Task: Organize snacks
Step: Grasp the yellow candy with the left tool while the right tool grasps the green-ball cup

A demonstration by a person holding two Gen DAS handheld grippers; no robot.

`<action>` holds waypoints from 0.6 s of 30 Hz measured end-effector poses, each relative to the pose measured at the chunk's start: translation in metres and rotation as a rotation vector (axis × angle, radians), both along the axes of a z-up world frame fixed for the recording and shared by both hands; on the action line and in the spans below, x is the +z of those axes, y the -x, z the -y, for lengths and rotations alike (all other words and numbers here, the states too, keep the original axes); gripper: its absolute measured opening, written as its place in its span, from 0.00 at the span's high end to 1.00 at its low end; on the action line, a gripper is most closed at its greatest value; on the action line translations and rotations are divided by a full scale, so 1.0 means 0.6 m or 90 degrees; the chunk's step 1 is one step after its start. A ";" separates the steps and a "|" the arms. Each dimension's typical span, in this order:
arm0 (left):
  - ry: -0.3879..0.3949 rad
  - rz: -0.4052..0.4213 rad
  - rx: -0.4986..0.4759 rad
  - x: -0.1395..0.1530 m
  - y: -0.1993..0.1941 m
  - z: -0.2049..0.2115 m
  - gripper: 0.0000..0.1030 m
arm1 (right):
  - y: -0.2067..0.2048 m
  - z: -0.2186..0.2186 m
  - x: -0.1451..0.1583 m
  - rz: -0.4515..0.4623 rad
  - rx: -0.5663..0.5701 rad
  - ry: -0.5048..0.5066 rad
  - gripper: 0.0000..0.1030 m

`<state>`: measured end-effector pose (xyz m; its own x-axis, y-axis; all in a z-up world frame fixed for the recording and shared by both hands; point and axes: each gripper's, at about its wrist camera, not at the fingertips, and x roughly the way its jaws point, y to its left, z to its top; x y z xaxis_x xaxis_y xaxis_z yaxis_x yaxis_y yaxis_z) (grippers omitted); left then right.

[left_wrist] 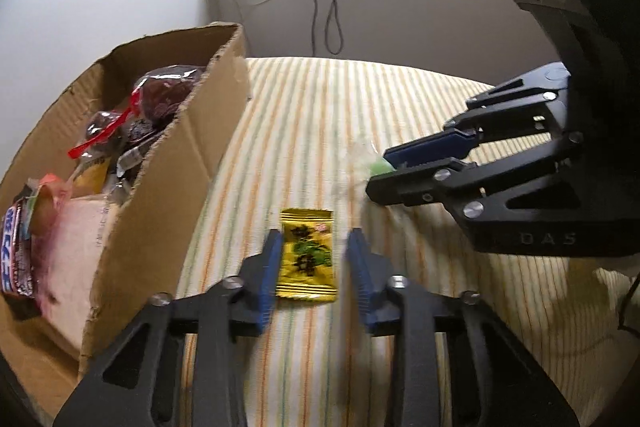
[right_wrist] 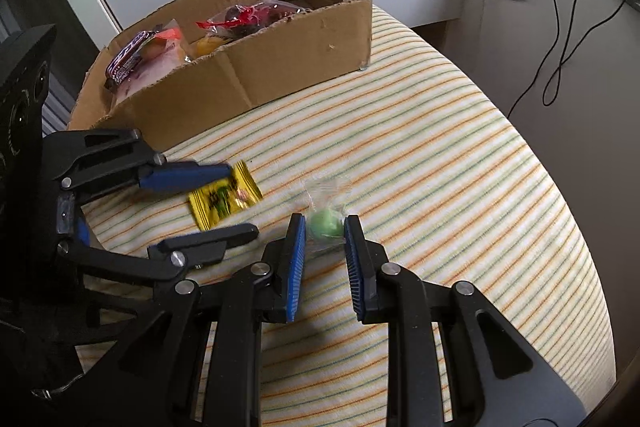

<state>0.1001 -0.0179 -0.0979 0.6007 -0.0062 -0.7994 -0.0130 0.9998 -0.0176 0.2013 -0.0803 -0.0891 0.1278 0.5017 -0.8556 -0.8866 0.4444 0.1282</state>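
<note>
From my left wrist, the cardboard box wall runs close along my left, with open striped cloth ahead. My left gripper tilts down, fingers apart around the yellow packet, right pad clearly off it. From my right wrist, cloth is wide open to the right up to the table's rounded edge. My right gripper, angled down, is clamped on the green candy.

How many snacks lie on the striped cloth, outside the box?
2: a yellow packet between the left gripper fingers, a green candy between the right gripper fingers.
</note>
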 end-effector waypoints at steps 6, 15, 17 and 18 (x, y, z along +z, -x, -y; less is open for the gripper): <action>0.002 0.001 -0.004 0.000 0.002 0.001 0.78 | 0.004 -0.005 0.004 0.008 -0.016 0.001 0.80; 0.018 0.046 -0.019 0.035 0.026 -0.014 0.78 | 0.025 0.002 0.038 0.022 -0.033 -0.012 0.80; 0.023 0.057 -0.019 0.045 0.035 -0.020 0.78 | 0.032 0.002 0.051 0.032 -0.034 -0.013 0.80; 0.024 0.062 -0.020 0.050 0.039 -0.025 0.78 | 0.038 0.001 0.057 0.037 -0.034 -0.014 0.80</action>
